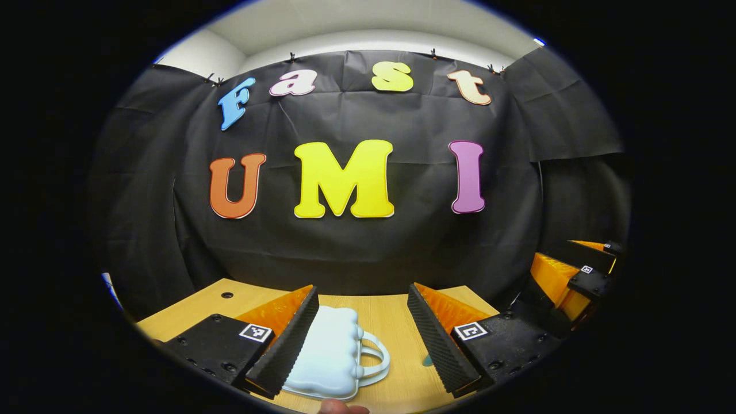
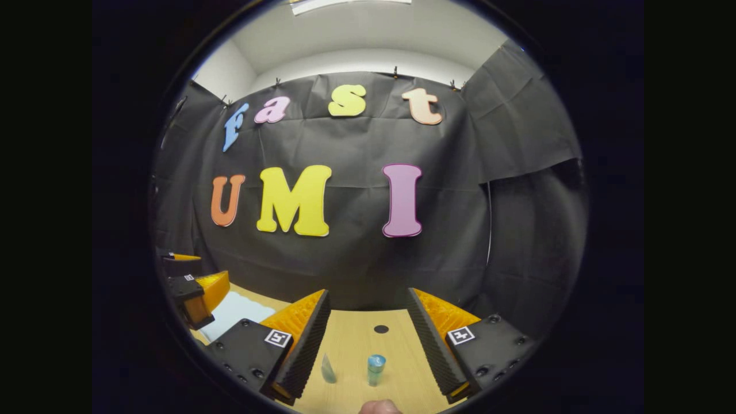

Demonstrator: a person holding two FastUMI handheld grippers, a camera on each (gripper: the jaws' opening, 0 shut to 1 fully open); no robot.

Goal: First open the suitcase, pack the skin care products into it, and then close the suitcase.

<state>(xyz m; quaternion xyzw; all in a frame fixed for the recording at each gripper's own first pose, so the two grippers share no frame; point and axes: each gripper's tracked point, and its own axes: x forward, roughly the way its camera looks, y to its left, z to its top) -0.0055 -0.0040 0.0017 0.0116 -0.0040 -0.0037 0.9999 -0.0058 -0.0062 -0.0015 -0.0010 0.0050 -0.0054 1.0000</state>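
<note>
Left gripper view: low over the wooden table [image 1: 397, 322], facing the black cloth wall [image 1: 356, 253], white suitcase [image 1: 328, 356] close between own fingers, other gripper [image 1: 575, 276] at the right edge. Right gripper view: same height, same direction, a bit further right, with two small bottles [image 2: 375, 368] up close. Shared: wall, tabletop, and suitcase [image 2: 233, 310] beside the left gripper [image 2: 192, 287].

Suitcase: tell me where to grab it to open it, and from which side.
Probably the looped handle on the suitcase, which lies flat on the table. Come from above on the handle side; the loop sticks out clear of the lumpy shell, between the left gripper fingers.
</note>
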